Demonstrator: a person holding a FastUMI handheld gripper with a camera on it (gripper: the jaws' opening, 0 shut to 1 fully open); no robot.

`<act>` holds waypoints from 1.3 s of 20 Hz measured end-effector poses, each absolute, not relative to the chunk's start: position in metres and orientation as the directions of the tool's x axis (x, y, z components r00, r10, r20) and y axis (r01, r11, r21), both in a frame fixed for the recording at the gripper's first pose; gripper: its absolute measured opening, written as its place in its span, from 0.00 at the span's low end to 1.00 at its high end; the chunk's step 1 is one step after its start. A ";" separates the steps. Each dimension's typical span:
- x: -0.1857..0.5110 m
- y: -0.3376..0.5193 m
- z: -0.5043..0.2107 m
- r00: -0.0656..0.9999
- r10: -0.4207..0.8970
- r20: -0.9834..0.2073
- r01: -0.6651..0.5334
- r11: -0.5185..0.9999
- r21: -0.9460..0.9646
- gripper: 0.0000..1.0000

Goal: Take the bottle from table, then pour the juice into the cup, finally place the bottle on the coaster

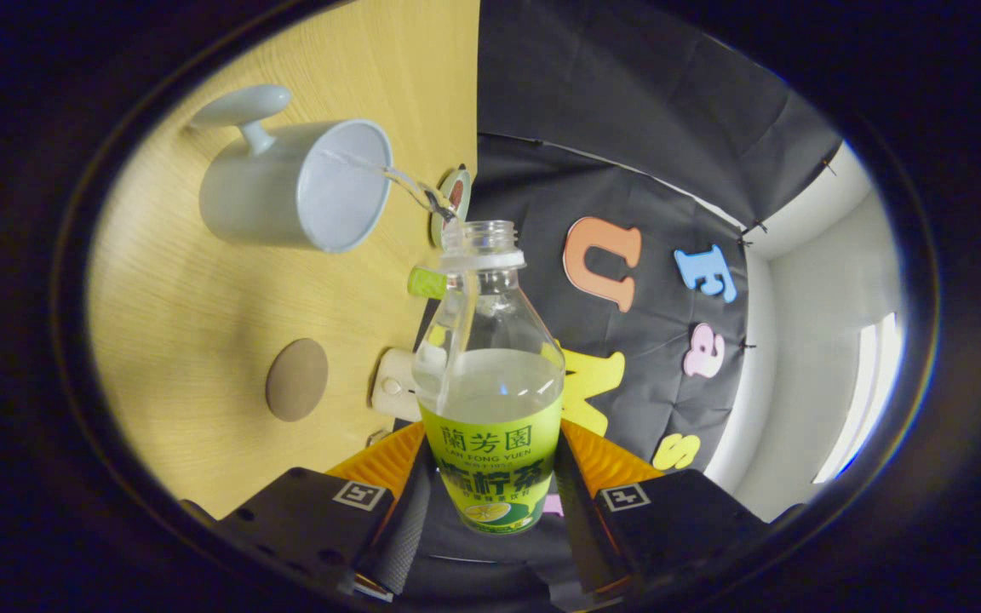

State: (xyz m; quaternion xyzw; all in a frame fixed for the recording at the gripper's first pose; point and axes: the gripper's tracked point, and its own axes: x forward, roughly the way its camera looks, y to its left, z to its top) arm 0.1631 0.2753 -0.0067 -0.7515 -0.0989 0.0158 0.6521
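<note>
Both fingers of the hand-held gripper (490, 489) apparently clamp the bottle (490, 392).

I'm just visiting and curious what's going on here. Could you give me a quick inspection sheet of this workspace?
Surface: light wooden table, seen tilted because the tool is tipped.
Job's things: bottle, uncapped, about half full of clear liquid; a thin stream runs from its mouth into the pale cup; round brown coaster bare, beside the cup.
Clutter: green bottle cap, a small round item and a pale device near the table edge.
Grippers: tool with both fingers pressing the bottle's labelled part.
Cables: nothing seen.
Surroundings: black cloth wall; white wall beyond.
</note>
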 end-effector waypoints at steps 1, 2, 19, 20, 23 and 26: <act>0.163 0.276 -0.006 0.979 0.174 0.110 0.134 -0.132 -0.982 0.77; 0.163 0.277 -0.005 0.977 0.177 0.115 0.140 -0.135 -0.981 0.77; 0.163 0.279 0.006 0.972 0.190 0.136 0.173 -0.197 -0.965 0.77; 0.163 0.280 0.007 0.972 0.190 0.137 0.175 -0.202 -0.964 0.77; 0.162 0.280 0.008 0.971 0.191 0.141 0.180 -0.208 -0.961 0.77; 0.161 0.281 0.009 0.970 0.196 0.144 0.187 -0.221 -0.957 0.77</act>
